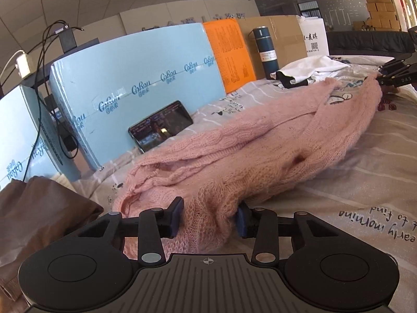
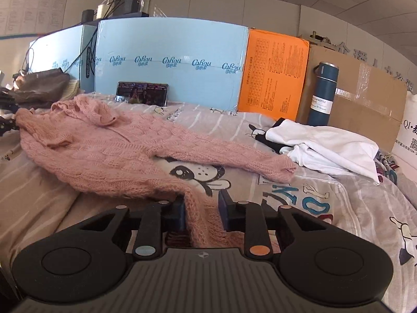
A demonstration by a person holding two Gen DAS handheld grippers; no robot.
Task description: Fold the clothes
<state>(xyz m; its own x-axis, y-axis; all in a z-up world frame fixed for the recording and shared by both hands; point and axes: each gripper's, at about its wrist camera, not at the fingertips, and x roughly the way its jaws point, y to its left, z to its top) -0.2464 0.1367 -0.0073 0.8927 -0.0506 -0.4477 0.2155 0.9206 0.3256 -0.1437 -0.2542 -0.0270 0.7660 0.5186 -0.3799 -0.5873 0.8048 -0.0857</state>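
A pink knitted sweater (image 1: 260, 151) lies spread across the bed sheet (image 1: 338, 195), one sleeve stretched out to the right in the right wrist view (image 2: 104, 151). My left gripper (image 1: 208, 217) is shut on a bunch of the sweater's edge at one end. My right gripper (image 2: 202, 214) is shut on the sweater's edge at the other end, and it also shows far right in the left wrist view (image 1: 391, 77). The knit fills the gap between both pairs of fingers.
A white and black garment (image 2: 320, 148) lies crumpled at the back right. A brown garment (image 1: 39, 214) lies left. A phone (image 2: 142, 94) leans on blue boxes (image 2: 169, 65). An orange box (image 2: 271, 78), cardboard box (image 2: 365, 96) and a blue bottle (image 2: 322, 94) line the back.
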